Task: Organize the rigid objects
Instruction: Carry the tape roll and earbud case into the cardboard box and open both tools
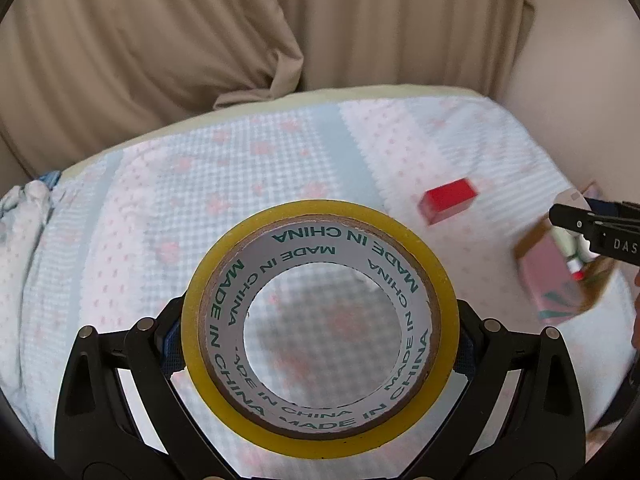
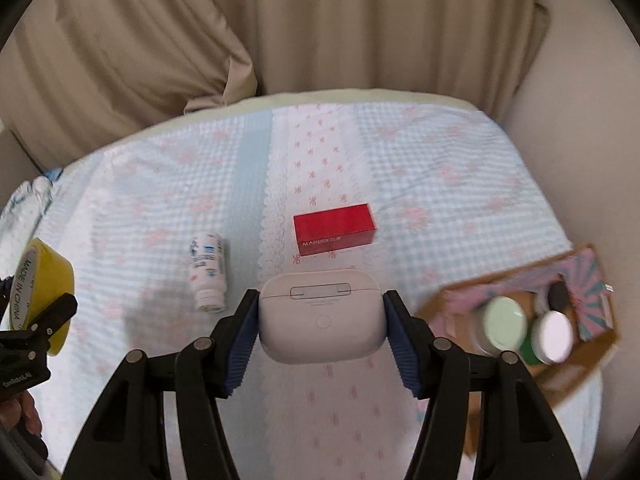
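Left wrist view: tape roll (image 1: pixel 320 328) is being clamped between left gripper (image 1: pixel 320 344) pads, above the bedspread (image 1: pixel 240 168). Earbud case (image 2: pixel 320 316) is being gripped by right gripper (image 2: pixel 320 320), jaws partly open. Red box (image 2: pixel 334 229), bottle (image 2: pixel 208 270) and carton (image 2: pixel 592 344) are lying below.

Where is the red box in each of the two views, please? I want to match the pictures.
Left wrist view: the red box lies on the bedcover right of centre, beyond the tape roll.
Right wrist view: the red box lies near the centre, just beyond the white case.
Shared landmark: the cardboard box at the right.
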A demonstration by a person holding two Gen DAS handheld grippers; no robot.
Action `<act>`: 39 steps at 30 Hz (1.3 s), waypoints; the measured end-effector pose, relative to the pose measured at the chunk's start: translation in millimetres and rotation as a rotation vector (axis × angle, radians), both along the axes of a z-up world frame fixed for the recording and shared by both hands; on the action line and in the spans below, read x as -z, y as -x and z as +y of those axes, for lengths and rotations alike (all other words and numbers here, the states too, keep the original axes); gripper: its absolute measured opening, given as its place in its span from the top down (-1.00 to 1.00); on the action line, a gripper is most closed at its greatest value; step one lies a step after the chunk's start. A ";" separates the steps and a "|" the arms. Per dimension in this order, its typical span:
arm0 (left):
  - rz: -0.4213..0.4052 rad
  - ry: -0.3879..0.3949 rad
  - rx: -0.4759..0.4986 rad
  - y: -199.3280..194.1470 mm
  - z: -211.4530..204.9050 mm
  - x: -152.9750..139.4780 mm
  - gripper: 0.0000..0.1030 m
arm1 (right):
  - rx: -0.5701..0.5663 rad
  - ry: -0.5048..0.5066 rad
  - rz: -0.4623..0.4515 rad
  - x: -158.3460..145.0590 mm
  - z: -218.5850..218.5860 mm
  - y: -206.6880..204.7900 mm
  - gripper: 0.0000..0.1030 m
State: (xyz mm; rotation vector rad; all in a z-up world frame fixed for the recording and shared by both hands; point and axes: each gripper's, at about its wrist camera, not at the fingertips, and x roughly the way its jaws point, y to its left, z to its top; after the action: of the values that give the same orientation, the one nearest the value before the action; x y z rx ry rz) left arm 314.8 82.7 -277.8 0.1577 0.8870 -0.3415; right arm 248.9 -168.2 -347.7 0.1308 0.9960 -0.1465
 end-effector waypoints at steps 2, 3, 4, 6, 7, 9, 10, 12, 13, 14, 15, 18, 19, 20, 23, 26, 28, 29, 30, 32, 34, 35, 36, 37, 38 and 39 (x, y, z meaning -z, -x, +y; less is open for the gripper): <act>0.002 0.022 0.005 11.7 -2.6 -22.8 -0.89 | 0.015 0.005 -0.007 -29.5 -1.6 15.7 -0.10; 0.000 0.033 0.011 19.2 -5.9 -34.4 -0.89 | 0.019 0.007 -0.010 -40.7 -3.7 21.7 -0.10; 0.001 0.036 0.016 24.3 -9.2 -41.0 -0.89 | 0.023 0.014 -0.012 -54.1 -7.1 29.8 -0.10; 0.009 0.038 0.028 34.3 -18.9 -52.0 -0.89 | 0.029 0.026 -0.015 -70.6 -14.2 40.2 -0.10; 0.014 0.043 0.036 39.5 -25.0 -57.3 -0.89 | 0.033 0.030 -0.019 -78.7 -19.1 47.0 -0.10; 0.013 0.052 0.055 51.0 -40.1 -68.5 -0.89 | 0.049 0.035 -0.023 -92.7 -32.6 59.8 -0.10; 0.012 0.052 0.062 55.5 -46.4 -72.9 -0.89 | 0.060 0.034 -0.026 -100.7 -42.1 67.2 -0.10; 0.012 0.058 0.074 64.2 -62.4 -83.3 -0.89 | 0.077 0.033 -0.032 -111.6 -58.3 78.5 -0.10; 0.012 0.063 0.079 67.9 -70.7 -87.9 -0.89 | 0.089 0.033 -0.035 -118.1 -70.5 85.9 -0.10; 0.010 0.068 0.083 72.5 -79.1 -93.0 -0.89 | 0.098 0.032 -0.037 -122.7 -79.3 91.0 -0.10; 0.005 0.074 0.090 77.5 -91.5 -99.2 -0.89 | 0.107 0.031 -0.040 -127.1 -89.7 96.7 -0.10; -0.013 0.079 0.103 89.9 -126.4 -112.3 -0.89 | 0.122 0.034 -0.043 -140.6 -128.7 113.8 -0.10; -0.015 0.079 0.103 93.3 -138.1 -115.9 -0.89 | 0.121 0.036 -0.043 -143.7 -138.0 117.4 -0.10; -0.016 0.082 0.101 96.6 -150.8 -119.0 -0.89 | 0.118 0.039 -0.040 -146.4 -151.6 122.1 -0.10; 0.000 0.108 0.107 102.7 -195.3 -122.0 -0.89 | 0.107 0.047 -0.025 -150.2 -188.2 131.5 -0.10; 0.022 0.105 0.124 106.0 -245.8 -116.2 -0.89 | 0.100 0.054 -0.008 -147.3 -225.5 138.2 -0.10; 0.041 0.109 0.134 110.9 -272.4 -110.0 -0.89 | 0.101 0.045 0.011 -140.3 -249.1 139.4 -0.10; 0.051 0.106 0.138 111.9 -284.3 -106.2 -0.89 | 0.104 0.040 0.022 -135.1 -262.0 138.8 -0.10; 0.061 0.101 0.141 113.3 -297.5 -101.3 -0.89 | 0.105 0.035 0.032 -130.0 -272.4 137.9 -0.10; 0.086 0.081 0.152 115.6 -325.8 -87.5 -0.89 | 0.111 0.024 0.053 -118.0 -294.1 134.5 -0.10; 0.105 0.061 0.160 116.4 -345.1 -74.7 -0.89 | 0.118 0.005 0.072 -105.1 -312.5 130.9 -0.10; 0.120 0.051 0.165 116.3 -357.5 -65.5 -0.89 | 0.123 -0.007 0.083 -96.8 -321.6 127.9 -0.10; 0.133 0.042 0.168 115.8 -366.9 -58.0 -0.89 | 0.126 -0.017 0.091 -90.2 -328.6 125.2 -0.10; 0.145 0.033 0.170 115.3 -373.8 -50.5 -0.89 | 0.128 -0.027 0.103 -79.8 -336.0 121.1 -0.10; 0.158 0.024 0.173 113.0 -381.3 -43.0 -0.89 | 0.131 -0.033 0.112 -72.4 -340.9 119.0 -0.10; 0.177 0.008 0.177 111.4 -392.3 -31.7 -0.89 | 0.133 -0.042 0.122 -63.2 -345.1 114.6 -0.10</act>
State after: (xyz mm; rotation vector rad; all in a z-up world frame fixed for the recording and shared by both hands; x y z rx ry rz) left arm 203.5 -309.7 -246.1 0.2014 1.0493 -0.5303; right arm 134.3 -513.3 -284.5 0.2293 1.1129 -0.2577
